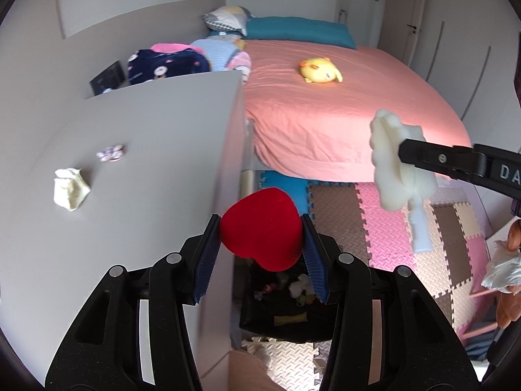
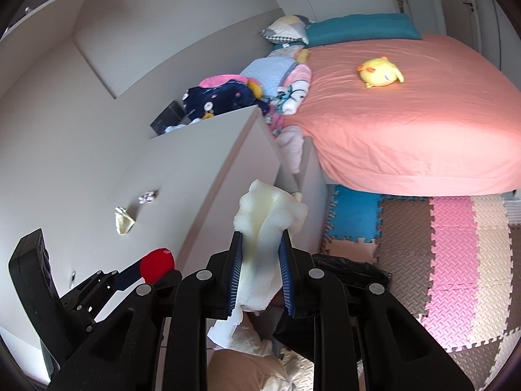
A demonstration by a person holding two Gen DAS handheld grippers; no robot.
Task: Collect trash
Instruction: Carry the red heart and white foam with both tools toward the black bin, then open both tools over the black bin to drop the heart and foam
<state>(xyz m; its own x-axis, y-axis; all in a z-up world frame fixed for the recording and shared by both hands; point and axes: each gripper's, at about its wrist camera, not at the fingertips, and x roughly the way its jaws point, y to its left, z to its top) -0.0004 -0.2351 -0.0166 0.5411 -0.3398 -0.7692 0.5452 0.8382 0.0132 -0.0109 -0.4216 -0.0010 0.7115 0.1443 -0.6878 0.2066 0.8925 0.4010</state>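
Right now both hands are loaded: the left gripper (image 1: 260, 228) is clamped on a red heart-shaped sponge (image 1: 262, 224), its blue pads pressing each side, and the right gripper (image 2: 260, 270) is squeezed nearly together on a crumpled piece of white foam (image 2: 263, 251) whose top bulges out above the fingers. From where I stand, the step in hand looks like carrying both pieces to the black bin (image 1: 286, 306) on the floor beside the white dresser (image 1: 146, 137), and the red piece hangs almost straight over its mouth. To do it well, I would bring each gripper squarely above the opening before letting go, low enough that the light foam drops in rather than drifting onto the foam mat (image 1: 384, 228). The white piece looks springy and may cling to a pad, so a clean, full release and a small shake would likely help. One hand at a time seems wiser, since the bin's mouth looks narrow for two grippers. Two bits remain on the dresser top: a crumpled white scrap (image 1: 70, 192) and, just beyond it, a small patterned wrapper (image 1: 110, 153), both well apart from the grippers.
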